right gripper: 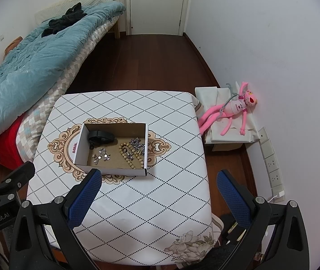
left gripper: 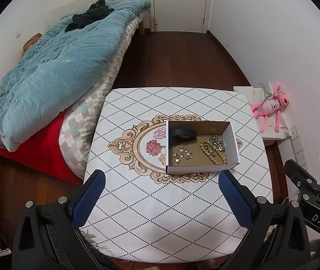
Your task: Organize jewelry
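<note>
Landmark: cardboard box (right gripper: 112, 150) mid-table (right gripper: 124, 202).

Left of box: left gripper (left gripper: 158, 193) hovered, jaws spread wide, grasping nothing; likely staged for next reach.

Inside box, left to right: black band (right gripper: 101, 137) at back-left wall, small silver charms (right gripper: 101, 155) front-left, wooden bead bracelet (right gripper: 133, 157) centre-right, silver chain (right gripper: 138, 147) against right wall. Pieces kept apart, probably so each stays graspable.

Right of box: right gripper (right gripper: 158, 193) also released, empty, above bare tablecloth.

Judgement: all 4 pieces already boxed.

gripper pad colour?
Blue, textured pads on both grippers; clearest in the right wrist view.
</note>
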`<state>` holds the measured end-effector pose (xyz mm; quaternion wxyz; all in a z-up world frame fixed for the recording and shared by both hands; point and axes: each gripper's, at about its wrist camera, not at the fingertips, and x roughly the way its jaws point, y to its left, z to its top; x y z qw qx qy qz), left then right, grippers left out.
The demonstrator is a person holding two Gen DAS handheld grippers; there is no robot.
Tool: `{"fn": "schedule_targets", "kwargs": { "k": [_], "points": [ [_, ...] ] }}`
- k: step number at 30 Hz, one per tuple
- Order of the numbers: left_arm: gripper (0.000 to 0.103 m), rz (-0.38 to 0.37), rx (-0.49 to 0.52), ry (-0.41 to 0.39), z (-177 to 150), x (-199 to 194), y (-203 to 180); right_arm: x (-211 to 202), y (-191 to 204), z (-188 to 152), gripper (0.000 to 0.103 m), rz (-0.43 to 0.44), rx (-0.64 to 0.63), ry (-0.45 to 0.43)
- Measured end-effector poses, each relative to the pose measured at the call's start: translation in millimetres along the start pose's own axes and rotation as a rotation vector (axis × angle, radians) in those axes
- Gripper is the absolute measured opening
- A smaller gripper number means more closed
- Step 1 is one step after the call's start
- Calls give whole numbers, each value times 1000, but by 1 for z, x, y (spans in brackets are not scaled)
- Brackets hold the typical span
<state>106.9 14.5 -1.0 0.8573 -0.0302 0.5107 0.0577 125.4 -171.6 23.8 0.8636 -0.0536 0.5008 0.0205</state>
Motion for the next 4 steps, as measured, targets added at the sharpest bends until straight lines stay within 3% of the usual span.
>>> {"fn": "schedule_targets", "kwargs": {
  "k": [4],
  "points": [
    [103, 5, -2, -9, 1, -1, 1, 1, 1, 0, 103, -2, -2, 1]
  ]
}}
